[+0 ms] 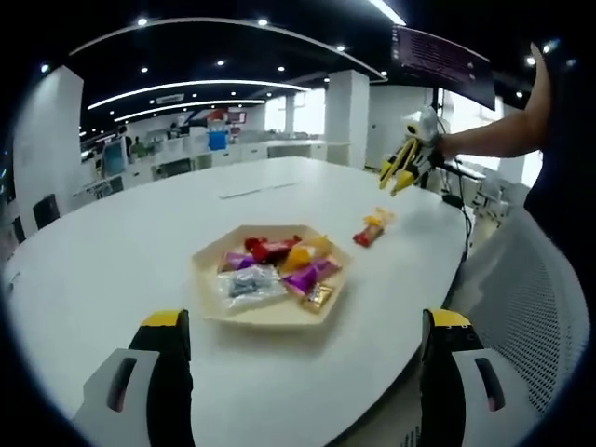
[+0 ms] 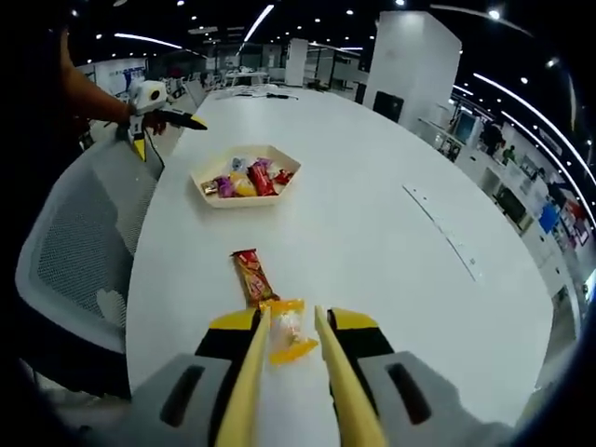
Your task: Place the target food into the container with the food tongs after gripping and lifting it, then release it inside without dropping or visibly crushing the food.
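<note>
My right gripper (image 2: 293,349) holds a pair of yellow food tongs (image 2: 250,391) over the white desk (image 2: 391,233), the jaws closed on the tong arms, which stand narrowly apart around a yellow-wrapped candy (image 2: 289,337) lying on the desk; whether the tips touch the wrapper I cannot tell. Just beyond that candy lies a red-wrapped snack bar (image 2: 251,275), its near end touching or overlapping the yellow wrapper. Farther along the desk sits the hexagonal container (image 2: 216,197), a shallow cream tray already carrying several wrapped sweets in red, purple, yellow and white. My left gripper (image 1: 303,349) hovers over the desk's near edge with its jaws spread wide and nothing between them, the container (image 1: 209,279) directly ahead. In the left gripper view the two loose sweets (image 1: 372,226) lie to the right of the tray, well apart from it, with the tongs (image 1: 400,168) raised above them. A grey mesh chair (image 2: 79,242) stands at the desk's edge.
</note>
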Demonstrator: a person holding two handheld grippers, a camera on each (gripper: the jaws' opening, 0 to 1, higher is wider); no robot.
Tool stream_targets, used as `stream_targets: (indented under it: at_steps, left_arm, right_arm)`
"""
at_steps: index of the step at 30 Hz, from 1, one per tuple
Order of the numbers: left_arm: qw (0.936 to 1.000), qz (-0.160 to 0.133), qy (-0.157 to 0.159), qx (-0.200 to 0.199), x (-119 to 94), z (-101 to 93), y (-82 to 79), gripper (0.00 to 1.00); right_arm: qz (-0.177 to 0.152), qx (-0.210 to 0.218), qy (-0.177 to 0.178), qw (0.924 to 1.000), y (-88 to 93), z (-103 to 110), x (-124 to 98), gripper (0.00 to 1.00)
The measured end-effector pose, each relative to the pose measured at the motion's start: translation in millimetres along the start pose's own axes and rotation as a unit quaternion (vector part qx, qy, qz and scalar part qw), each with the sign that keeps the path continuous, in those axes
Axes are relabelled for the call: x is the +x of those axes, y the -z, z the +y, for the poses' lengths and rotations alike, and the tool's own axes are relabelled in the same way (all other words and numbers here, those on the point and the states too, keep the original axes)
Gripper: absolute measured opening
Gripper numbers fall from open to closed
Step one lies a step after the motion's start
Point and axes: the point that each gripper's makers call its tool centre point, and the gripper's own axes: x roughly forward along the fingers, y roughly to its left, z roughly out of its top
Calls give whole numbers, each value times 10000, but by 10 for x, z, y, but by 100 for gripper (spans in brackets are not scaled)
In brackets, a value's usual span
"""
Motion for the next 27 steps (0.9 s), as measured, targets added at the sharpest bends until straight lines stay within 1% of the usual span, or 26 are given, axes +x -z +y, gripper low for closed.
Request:
stream_targets:
  at_steps: [5,9,11,14,17,27]
  left_arm:
    - [10000,10,24,-14,7,-10,3,100]
    - [10000,-36,-10,-81,7,3,-10,100]
    - [10000,46,-12,-66,9,3,20,100]
    - [10000,76,26,-50,17,-10,36,100]
    - [9999,120,47,-57,22,-21,49,100]
    - [9998,148,15,-113,25,0,67,100]
  right_arm:
    - [5,23,-32,10000,37,-9,48,28]
    - [39,60,-75,9999,119,-2,126,28]
    - [73,30,-103,9999,164,15,175,28]
    - [80,38,-197,9998,194,53,246,28]
    - [176,76,-198,9996,262,39,324,28]
    - [371,182,-308,9987,398,33,489,29]
